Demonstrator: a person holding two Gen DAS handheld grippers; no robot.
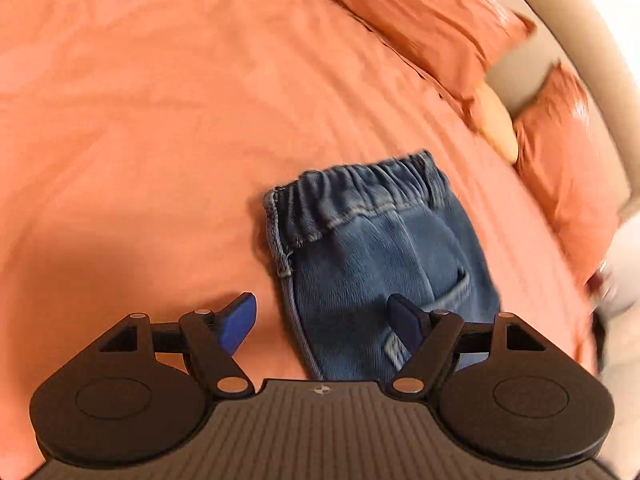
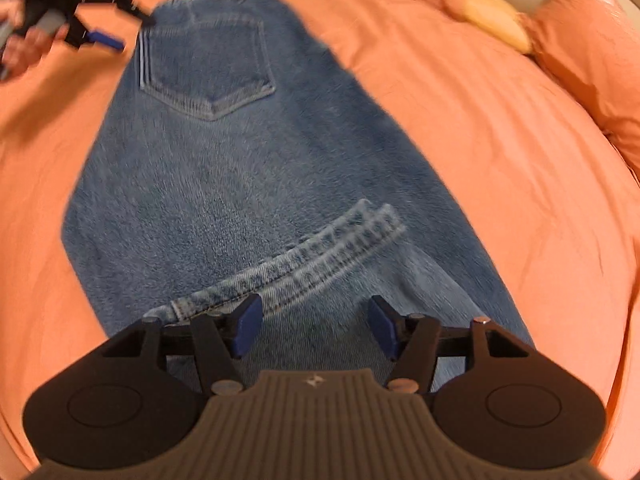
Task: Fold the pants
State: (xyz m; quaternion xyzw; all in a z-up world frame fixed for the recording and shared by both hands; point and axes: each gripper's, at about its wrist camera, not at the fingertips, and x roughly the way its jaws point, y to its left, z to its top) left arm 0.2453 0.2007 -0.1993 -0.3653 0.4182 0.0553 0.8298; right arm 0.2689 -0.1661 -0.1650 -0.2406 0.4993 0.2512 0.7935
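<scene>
Right wrist view: the orange bed (image 2: 500, 168) carries the folded blue pants (image 2: 224, 184), pocket side up. The right tongs (image 2: 315, 328) hang spread over a hem, gripping nothing. The left tongs (image 1: 322, 326) gape wider beside the waistband end, likewise empty.

The bottom part of the blue pants (image 1: 372, 264) is hidden behind the left gripper (image 1: 322, 322) in the left wrist view, so how far they reach toward the camera cannot be told. In the right wrist view the near end of the pants is covered by the right gripper (image 2: 314, 328), and their edges look smeared. The hand (image 2: 22, 42) in the top left corner is cut off by the picture's edge and blurry, and the yellow thing (image 2: 498, 12) between the pillows (image 1: 432, 20) is too fuzzy to name.
</scene>
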